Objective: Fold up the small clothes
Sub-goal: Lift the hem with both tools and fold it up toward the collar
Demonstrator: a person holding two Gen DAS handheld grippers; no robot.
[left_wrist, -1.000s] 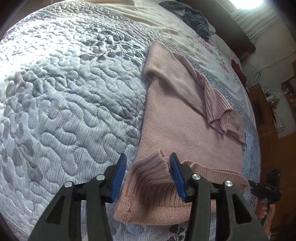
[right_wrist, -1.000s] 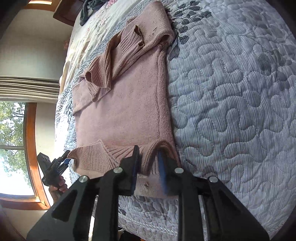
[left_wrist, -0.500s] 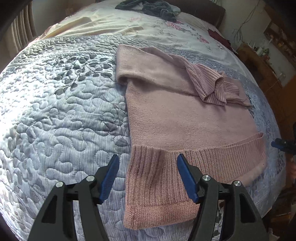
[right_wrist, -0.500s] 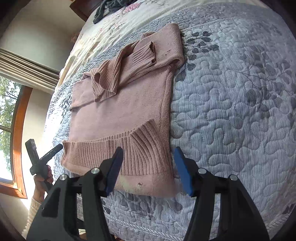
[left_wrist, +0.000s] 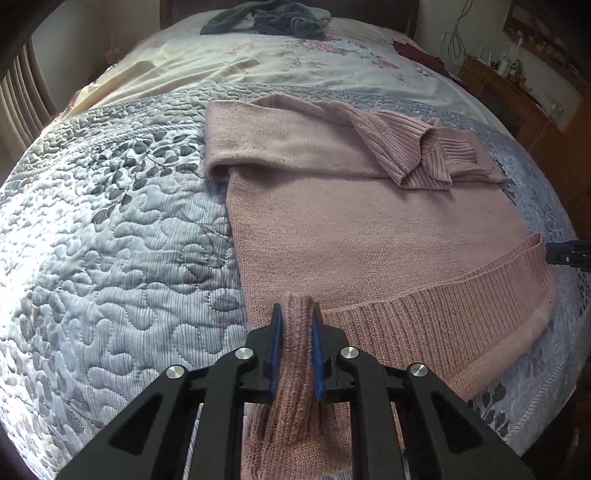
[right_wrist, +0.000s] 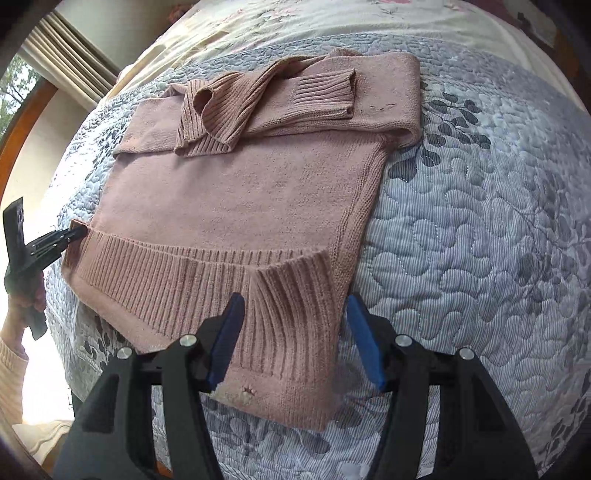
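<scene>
A pink knit sweater [left_wrist: 369, 229] [right_wrist: 240, 195] lies flat on the quilted grey-blue bedspread [left_wrist: 110, 240] [right_wrist: 480, 240]. Its sleeves are folded across the upper part. My left gripper [left_wrist: 297, 332] is shut on a pinched-up fold of the ribbed hem [left_wrist: 443, 317] at the sweater's left corner. My right gripper [right_wrist: 295, 339] stands open, its blue pads [right_wrist: 364, 339] on either side of the hem's right corner [right_wrist: 295, 306], where the rib is slightly raised. Each gripper shows small in the other view: the right gripper [left_wrist: 569, 254] and the left gripper [right_wrist: 48, 243], held by a hand [right_wrist: 22, 295].
A heap of dark clothes [left_wrist: 266, 18] lies at the head of the bed on a cream floral sheet [left_wrist: 295, 62]. A wooden cabinet [left_wrist: 517, 92] stands to the right of the bed. A curtain [right_wrist: 70, 59] and a window frame are on the left. The bed's front edge is just below the hem.
One second ago my right gripper was pinching the hem and my left was open around it. Both then opened wide. Now my left has shut on the hem and my right stays open.
</scene>
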